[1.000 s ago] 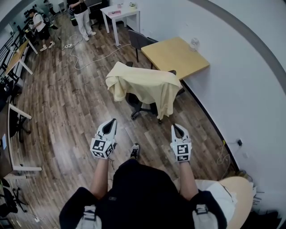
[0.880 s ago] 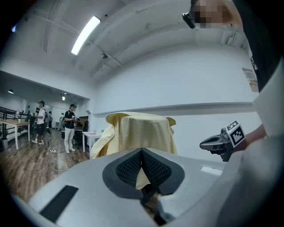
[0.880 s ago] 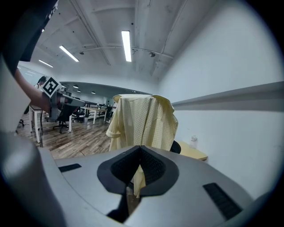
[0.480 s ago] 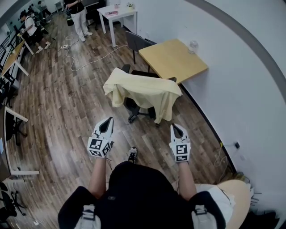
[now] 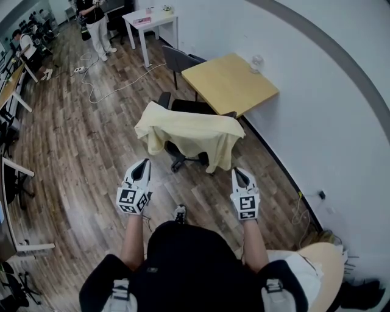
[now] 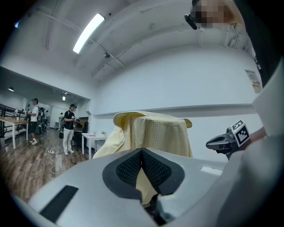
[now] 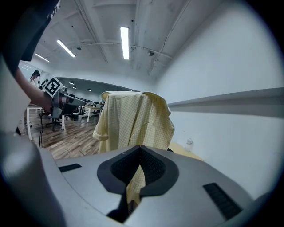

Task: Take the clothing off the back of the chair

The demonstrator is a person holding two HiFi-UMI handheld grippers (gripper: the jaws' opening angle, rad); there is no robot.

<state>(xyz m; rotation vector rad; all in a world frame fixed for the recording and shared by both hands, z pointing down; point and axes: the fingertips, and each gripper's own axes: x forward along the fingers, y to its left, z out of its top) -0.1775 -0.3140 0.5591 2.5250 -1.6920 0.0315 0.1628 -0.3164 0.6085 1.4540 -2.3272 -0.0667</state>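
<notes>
Room: wood-plank floor (image 5: 91, 140), with a white wall (image 5: 317, 91) along the right side.
Surface: a yellow square surface (image 5: 228, 82) stands against the wall, just behind the chair (image 5: 183, 152).
Shirt: a pale yellow shirt (image 5: 189, 131) is draped over the chair back. It hangs down on both sides and hides most of the backrest, and neither gripper touches it.
Chair: dark, on a wheeled base, with only the seat edge and legs showing under the cloth.
Left arm: the bare left forearm (image 5: 131, 234) reaches forward from the body with the elbow bent.
Left gripper: the left gripper (image 5: 145, 163) is held out in front, marker cube facing up and nose aimed at the shirt's left half. It is near the chair but short of it. Its own view shows the pads (image 6: 131, 168) meeting at the tips with nothing held, and the shirt well beyond them.
Right arm: the right forearm (image 5: 253, 237) reaches forward in the same way, roughly parallel to the left.
Right gripper: the right gripper (image 5: 237, 172) is level with the left one and well apart from it, pointing at the shirt's right hanging edge. Its jaws are together and empty in its own view, with the cloth ahead.
Background: a person (image 5: 94, 18) stands far off at the upper left, and a cable (image 5: 116, 85) trails over the floor.
</notes>
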